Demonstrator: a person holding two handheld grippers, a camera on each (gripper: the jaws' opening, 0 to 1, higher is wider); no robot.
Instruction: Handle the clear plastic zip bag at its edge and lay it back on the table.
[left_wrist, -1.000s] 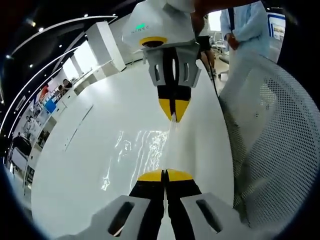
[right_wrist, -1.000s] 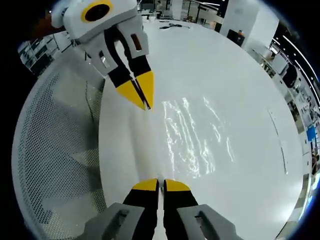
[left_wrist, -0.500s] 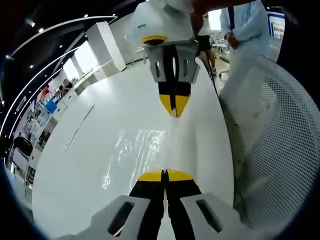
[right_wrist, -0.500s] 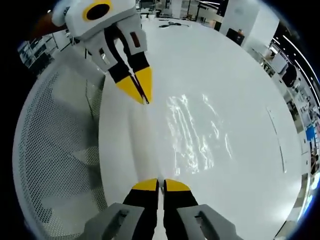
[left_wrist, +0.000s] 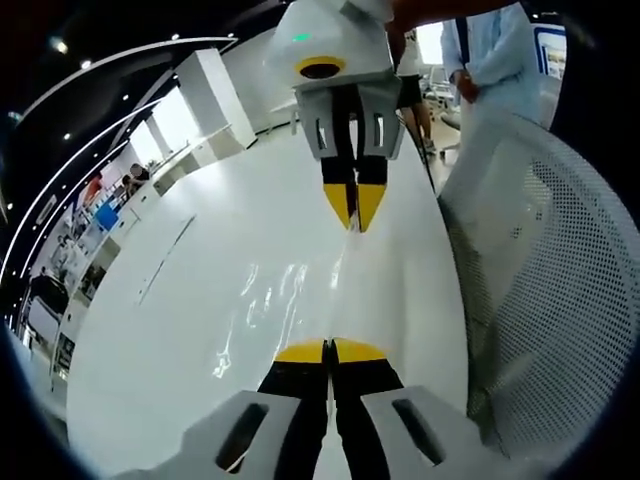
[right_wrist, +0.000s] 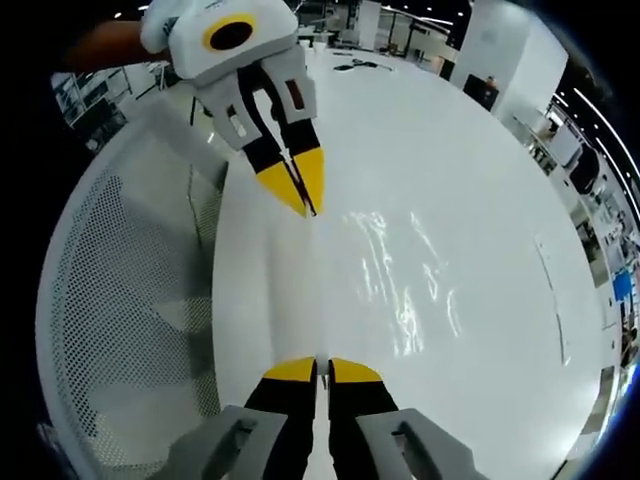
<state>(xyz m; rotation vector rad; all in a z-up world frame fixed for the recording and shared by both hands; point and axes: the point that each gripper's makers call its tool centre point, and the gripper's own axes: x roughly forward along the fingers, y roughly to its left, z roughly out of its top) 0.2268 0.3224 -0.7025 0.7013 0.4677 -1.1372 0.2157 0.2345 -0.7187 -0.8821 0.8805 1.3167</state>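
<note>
Clear plastic zip bag (left_wrist: 300, 300), wrinkled and glinting, is held stretched between the two grippers along one edge, that edge running just inside the near edge of the round white table (left_wrist: 180, 300); the rest of the film hangs or lies toward the table's middle, and whether it touches the surface cannot be told. Nearest in the left gripper view, the left gripper (left_wrist: 329, 352), black with yellow tips, is clenched on the bag's edge; in the right gripper view the right gripper (right_wrist: 317, 370) is likewise pinched shut on the other end of that edge. Farther along, each gripper is seen facing the other, tips closed on the thin film. Beside the table edge stands a white perforated mesh chair (left_wrist: 540, 300); beyond it a person in a pale blue shirt (left_wrist: 490, 50) is seen.

Several risks are judged from here: the slippery film could be pulled out of one pinch if the grippers are drawn further apart; if only one end is released, the bag would swing and fold; and, since the held edge sits so close to the rim, it could slide off toward the chair when lowered.
</note>
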